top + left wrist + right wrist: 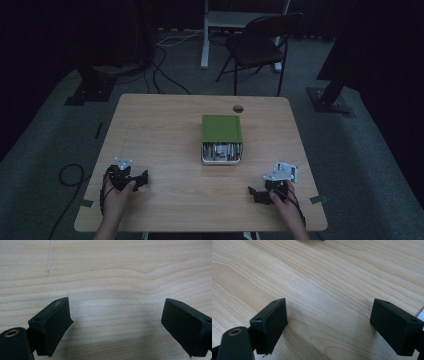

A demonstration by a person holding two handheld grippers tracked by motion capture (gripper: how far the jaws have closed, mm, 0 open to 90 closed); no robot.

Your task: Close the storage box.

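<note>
Left gripper (pixel 141 179) and right gripper (pixel 256 194) rest at the table's (pixel 165 130) near corners, jaws wide apart and empty. The green box (pixel 221 139) sits mid-table, well apart from both, untouched; all handling seems yet to come.

— How are your hands placed?

— Your left hand (pixel 116 192) comes in from the bottom edge at the left, forearm angled slightly inward, fingers wrapped around the left gripper (pixel 141 180). Your right hand (pixel 284 196) comes in at the right, mirrored, holding the right gripper (pixel 255 194).

— And the jaws?

— On your left gripper (pixel 116 320) the two black jaws stand wide apart with nothing between them. Your right gripper (pixel 328 322) is the same: jaws spread wide, nothing gripped. Each gripper points inward, toward the other, and a grey three-cornered plate sits on top of each.
</note>
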